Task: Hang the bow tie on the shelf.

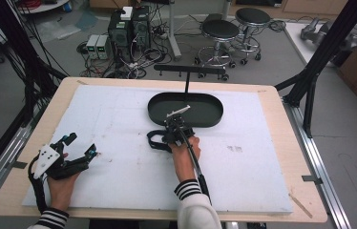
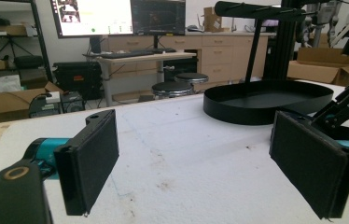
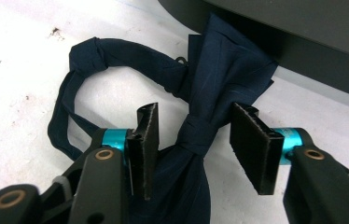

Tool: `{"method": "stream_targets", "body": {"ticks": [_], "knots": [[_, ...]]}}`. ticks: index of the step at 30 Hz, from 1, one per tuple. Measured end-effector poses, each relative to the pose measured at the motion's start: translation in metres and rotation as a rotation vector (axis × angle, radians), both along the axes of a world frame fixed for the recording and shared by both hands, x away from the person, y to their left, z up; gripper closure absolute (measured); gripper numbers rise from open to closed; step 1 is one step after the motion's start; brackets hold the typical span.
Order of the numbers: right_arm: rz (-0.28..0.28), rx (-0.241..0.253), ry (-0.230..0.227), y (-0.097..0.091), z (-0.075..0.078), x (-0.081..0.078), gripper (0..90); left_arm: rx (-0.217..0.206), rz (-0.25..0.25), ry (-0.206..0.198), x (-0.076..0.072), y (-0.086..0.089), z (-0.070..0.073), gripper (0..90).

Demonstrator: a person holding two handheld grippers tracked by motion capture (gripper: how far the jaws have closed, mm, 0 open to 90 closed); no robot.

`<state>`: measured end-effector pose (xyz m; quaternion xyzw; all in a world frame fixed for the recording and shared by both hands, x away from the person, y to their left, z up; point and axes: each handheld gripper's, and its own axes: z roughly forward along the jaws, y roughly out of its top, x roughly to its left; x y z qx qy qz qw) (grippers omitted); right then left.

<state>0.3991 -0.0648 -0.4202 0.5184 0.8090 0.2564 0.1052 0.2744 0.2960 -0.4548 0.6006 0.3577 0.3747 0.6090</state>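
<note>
Item 1: right gripper (image 3: 196, 149). Its two flat black pads (image 3: 253, 147) are standing apart, straddling the centre knot of the bow tie (image 3: 196, 135), one pad to each side; a gap is showing between each pad and the knot, so nothing is being squeezed yet. The knot is being bracketed, probably because it is the firmest, narrowest part to grasp. Pads: rectangular, matte, felt-like facing, teal collars behind them.

Item 2: bow tie. Dark navy, smooth woven fabric with a faint sheen, creased into fanned wings; a thin neck strap is looping off to the left with a small hook partway along it. It is lying flat on the table cover (image 1: 119, 124), just near of the tray (image 1: 160, 113), with the far wing reaching almost to the tray wall.

Item 3: tray. Black, oval, low-walled, matte, sitting at the far centre of the cover, with a thin upright post carrying a crossbar (image 1: 190, 69) rising behind it. Judged the likely destination for the tie.

Item 4: left gripper (image 1: 82, 146). Resting at the near left, well apart from the tie; its pads (image 2: 91, 161) are spread wide with bare cover between them, seemingly waiting.

Item 5: table cover. White, foam-like, lightly scuffed and stained, lying on a pale wooden tabletop (image 1: 272, 95).
</note>
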Motion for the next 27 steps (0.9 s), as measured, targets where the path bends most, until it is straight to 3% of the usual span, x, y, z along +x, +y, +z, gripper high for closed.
{"method": "stream_targets", "body": {"ticks": [6, 10, 13, 14, 17, 22, 27], "knots": [[-0.018, 0.019, 0.011, -0.001, -0.001, 0.002, 54.5, 0.001, 0.000, 0.000, 0.000, 0.000, 0.000, 16.0], [-0.026, 0.001, 0.011, 0.001, -0.002, 0.003, 54.9, 0.004, 0.000, 0.001, 0.000, 0.000, 0.000, 16.0], [-0.027, -0.023, 0.009, 0.003, -0.002, 0.004, 57.2, 0.004, -0.001, 0.000, 0.000, 0.000, 0.000, 16.0], [-0.015, -0.068, 0.002, 0.007, -0.002, 0.003, 59.6, 0.003, 0.000, -0.001, 0.000, 0.000, 0.000, 16.0], [-0.012, -0.097, -0.008, 0.010, -0.002, 0.002, 62.0, 0.001, 0.000, 0.000, 0.000, 0.000, 0.000, 16.0], [0.004, -0.098, -0.015, 0.012, -0.001, 0.002, 72.8, 0.003, -0.001, 0.000, 0.000, 0.000, 0.000, 16.0], [0.005, -0.089, -0.015, 0.011, -0.001, 0.002, 74.6, 0.003, -0.001, 0.000, 0.000, 0.000, 0.000, 16.0]]}}
